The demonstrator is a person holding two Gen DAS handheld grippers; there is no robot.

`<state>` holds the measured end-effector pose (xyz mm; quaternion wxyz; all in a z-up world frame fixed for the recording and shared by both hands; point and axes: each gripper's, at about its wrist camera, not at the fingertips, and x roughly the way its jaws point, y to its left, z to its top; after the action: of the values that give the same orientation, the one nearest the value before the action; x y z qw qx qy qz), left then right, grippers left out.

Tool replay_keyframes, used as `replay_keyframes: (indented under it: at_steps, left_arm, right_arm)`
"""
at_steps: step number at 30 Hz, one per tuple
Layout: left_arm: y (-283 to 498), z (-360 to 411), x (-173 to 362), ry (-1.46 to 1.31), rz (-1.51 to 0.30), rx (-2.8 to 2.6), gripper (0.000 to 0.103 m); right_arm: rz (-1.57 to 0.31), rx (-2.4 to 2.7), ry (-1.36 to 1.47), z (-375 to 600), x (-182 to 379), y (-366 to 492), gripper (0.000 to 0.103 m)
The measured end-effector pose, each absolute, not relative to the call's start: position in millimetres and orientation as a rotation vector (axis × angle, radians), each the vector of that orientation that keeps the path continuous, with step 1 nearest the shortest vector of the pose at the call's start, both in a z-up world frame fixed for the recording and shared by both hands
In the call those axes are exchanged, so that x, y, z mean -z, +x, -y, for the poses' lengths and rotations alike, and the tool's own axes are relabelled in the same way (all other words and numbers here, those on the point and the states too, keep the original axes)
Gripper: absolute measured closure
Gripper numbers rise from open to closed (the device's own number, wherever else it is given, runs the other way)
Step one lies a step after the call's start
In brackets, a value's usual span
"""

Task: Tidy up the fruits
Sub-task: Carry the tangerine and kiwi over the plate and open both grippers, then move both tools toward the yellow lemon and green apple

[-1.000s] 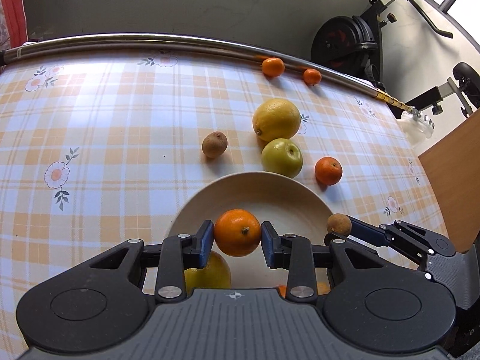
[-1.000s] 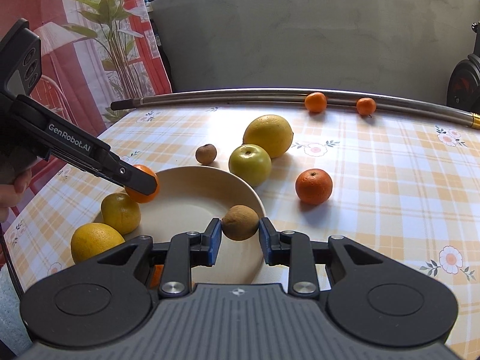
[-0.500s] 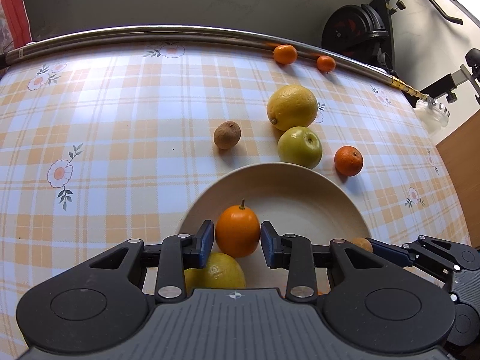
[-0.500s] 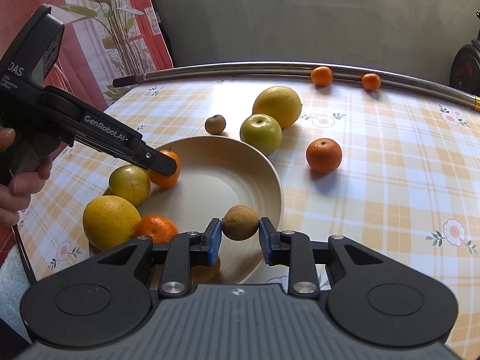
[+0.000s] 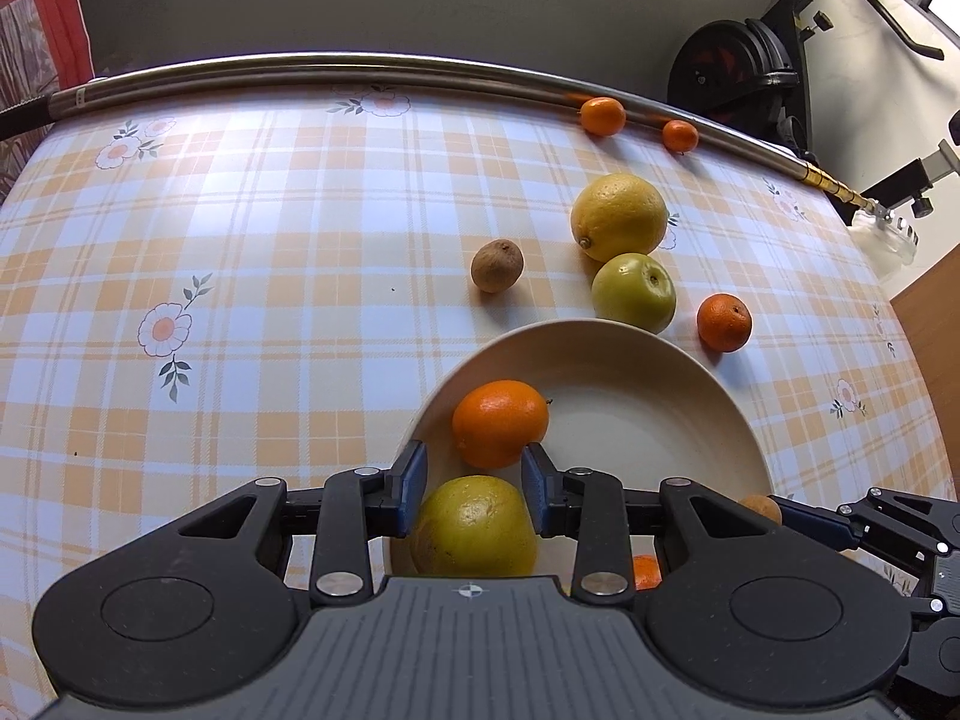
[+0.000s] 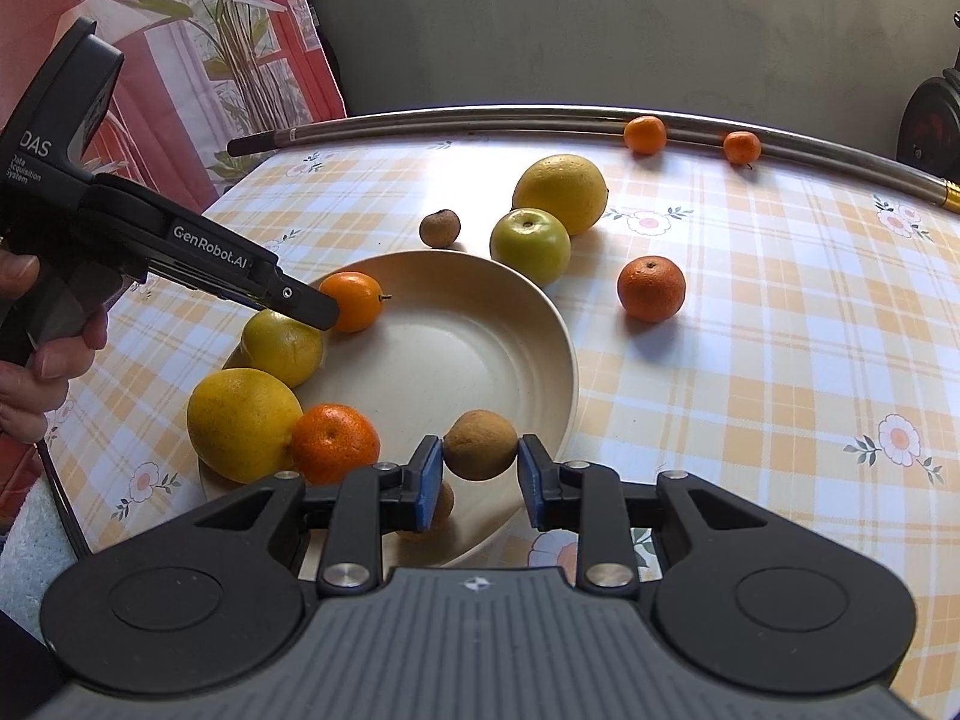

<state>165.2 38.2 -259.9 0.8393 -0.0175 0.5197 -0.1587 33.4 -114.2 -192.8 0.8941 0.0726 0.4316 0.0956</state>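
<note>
- Step in hand, I'd say: loading loose fruit onto the plate (image 6: 540,324), both tools at once.
- Right tool (image 6: 480,462) is clamped tight on a brown fruit (image 6: 480,444), held over the plate's near rim. Next move looks like lowering it onto bare plate and letting go gently so it doesn't roll off.
- Left tool (image 5: 474,468) has its jaws only narrowly apart. The orange (image 5: 501,423) sits on the plate's left side right at the tips; can't tell whether the pads actually pinch it or it's loose.
- Already at the plate's left and near edge: a yellow-green citrus (image 5: 474,525), a big yellow fruit (image 6: 243,423) and a mandarin (image 6: 336,441). That side is crowded; the middle is bare.
- On the table (image 6: 750,360) beyond the plate: a green apple (image 6: 530,244) touching the far rim, a large lemon (image 6: 561,192) behind it, another brown fruit (image 6: 440,228), and a tangerine (image 6: 651,288) to the plate's right.
- Two small mandarins (image 6: 645,135) lie far back against a metal pole (image 6: 480,123).
</note>
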Motion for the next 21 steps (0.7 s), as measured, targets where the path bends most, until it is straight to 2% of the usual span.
replay_keyframes:
  at_steps: [7,10,21]
  left_arm:
    - [153,-37,242,-0.017,-1.028,0.357,0.066]
    - [149,-34,232,0.002,-0.985,0.367,0.06]
    - [147,-39,215,-0.003,-0.923,0.342,0.06]
  right_arm:
    - [-0.899,-0.2,0.158,114,190,31,0.073]
    - [-0.896,-0.197,0.165,115,188,30,0.073]
    - [-0.871,-0.161,0.176,126,181,29,0.071]
